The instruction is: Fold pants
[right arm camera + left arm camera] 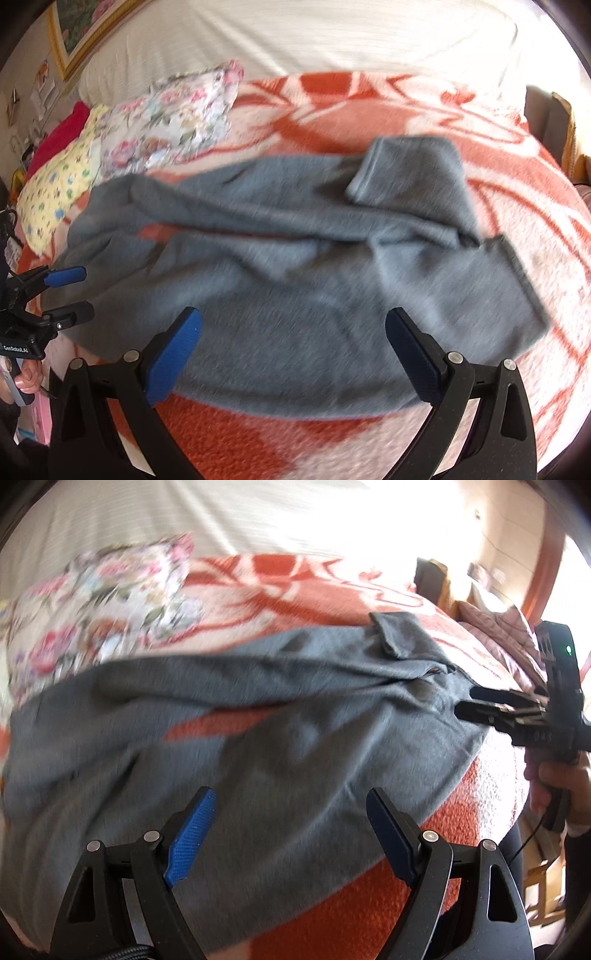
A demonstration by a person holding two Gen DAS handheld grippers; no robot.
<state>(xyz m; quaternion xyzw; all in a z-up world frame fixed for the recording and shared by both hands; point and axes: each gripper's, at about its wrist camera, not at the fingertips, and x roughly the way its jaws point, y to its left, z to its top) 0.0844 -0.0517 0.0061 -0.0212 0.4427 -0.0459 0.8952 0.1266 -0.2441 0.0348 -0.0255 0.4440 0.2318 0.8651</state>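
A: Left wrist view: what lay ahead of the left gripper point(291, 834)?
B: Grey pants point(258, 716), rumpled across an orange-and-white blanket point(354, 915), directly beyond its fingertips. Its jaws stood wide apart with nothing between them.
A: And the right gripper point(293, 354)?
B: Also spread wide and empty, angled down over the pants' near edge, with a turned-back flap of cloth farther ahead.
A: Anything holding other things?
B: No containers. A floral pillow point(177, 118) lay beyond the pants to the left, with a yellow one point(55, 192) beside it.
A: Hands?
B: A hand point(554, 782) gripped the right gripper's handle at the left view's right edge.
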